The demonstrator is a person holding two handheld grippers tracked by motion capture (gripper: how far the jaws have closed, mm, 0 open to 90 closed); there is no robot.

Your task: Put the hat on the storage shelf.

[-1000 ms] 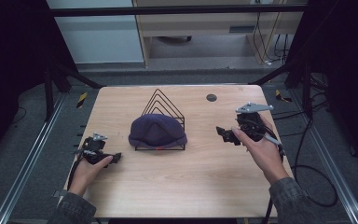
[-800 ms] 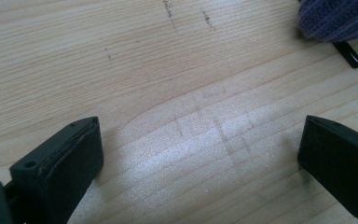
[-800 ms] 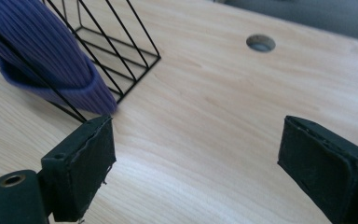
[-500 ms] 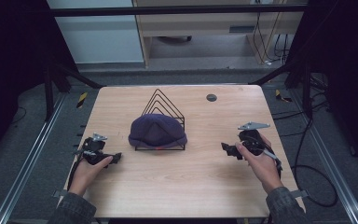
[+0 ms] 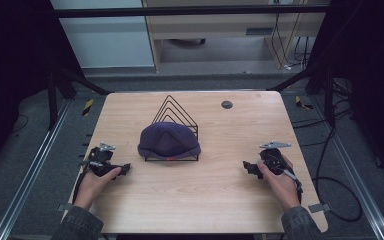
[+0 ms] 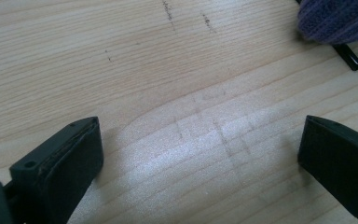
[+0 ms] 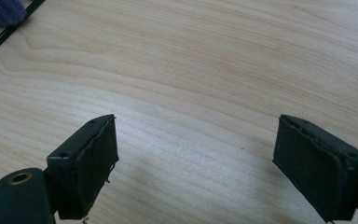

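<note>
From the high view, your left gripper (image 5: 122, 169) rests low on the wooden table (image 5: 190, 210) near its left edge, jaws pointing toward the middle, and your right gripper (image 5: 246, 167) sits near the right edge, aimed inward as well. Between them, toward the back, a dark purple knit beanie (image 5: 169, 141) is draped over the front of a black wire rack (image 5: 175, 131) with peaked triangular loops; both grippers are well apart from it. A small dark round disc (image 5: 226, 104) lies on the table beyond the rack to the right. In the left gripper view, your two black jaws stand wide apart over bare wood grain with nothing between them, and a corner of the beanie (image 6: 338, 21) and the rack's base rail (image 6: 354, 58) show at the upper right. In the right gripper view, your jaws have just been closing a little yet stand wide with only table between them; the rack's rail (image 7: 11, 28) and a bit of the beanie (image 7: 0, 11) sit at the upper left corner.
</note>
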